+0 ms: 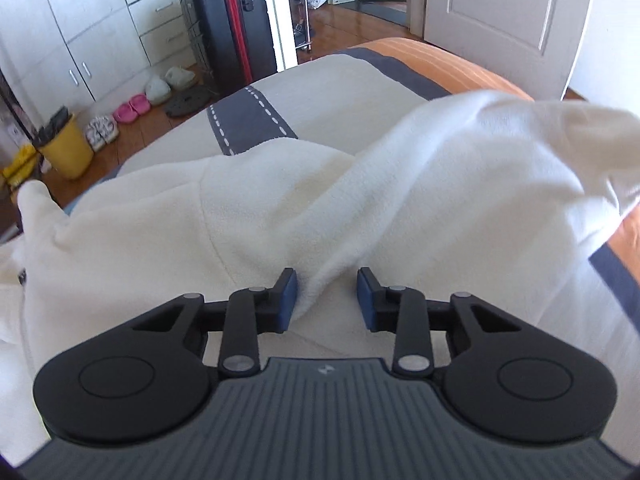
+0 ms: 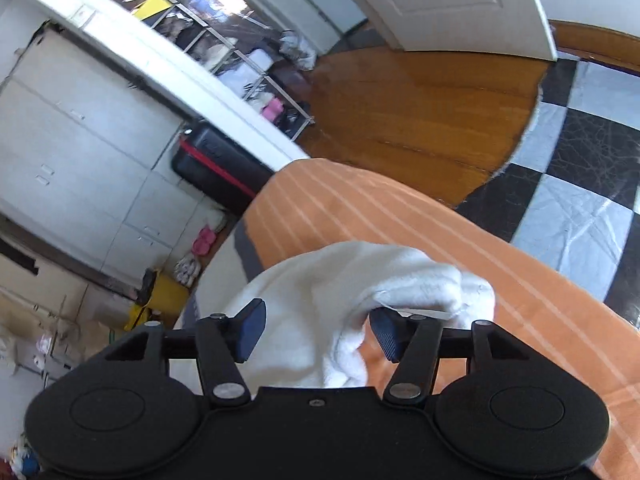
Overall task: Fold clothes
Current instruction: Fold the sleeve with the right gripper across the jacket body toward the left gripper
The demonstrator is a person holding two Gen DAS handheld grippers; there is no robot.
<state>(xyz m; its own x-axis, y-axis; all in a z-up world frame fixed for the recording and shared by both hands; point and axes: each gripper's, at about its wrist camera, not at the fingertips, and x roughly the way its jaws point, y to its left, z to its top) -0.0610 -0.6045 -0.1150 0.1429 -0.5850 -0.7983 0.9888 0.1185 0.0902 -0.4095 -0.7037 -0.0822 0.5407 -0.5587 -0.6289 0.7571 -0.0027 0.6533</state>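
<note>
The left wrist view shows a cream fleece garment (image 1: 304, 208) rumpled across a bed (image 1: 340, 80), with the left gripper (image 1: 327, 298) low over it, its fingers parted around a ridge of cloth that touches only the left pad. Only the right wrist view shows the checkered floor (image 2: 580, 152); there the right gripper (image 2: 320, 330) has its fingers spread, the garment's edge (image 2: 340, 280) draped over the right finger.

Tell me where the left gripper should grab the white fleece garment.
Grip the raised fold of the white fleece garment lying between the left gripper's open pads, coming from above: the fabric bunches into a ridge there, thick enough to pinch.
</note>
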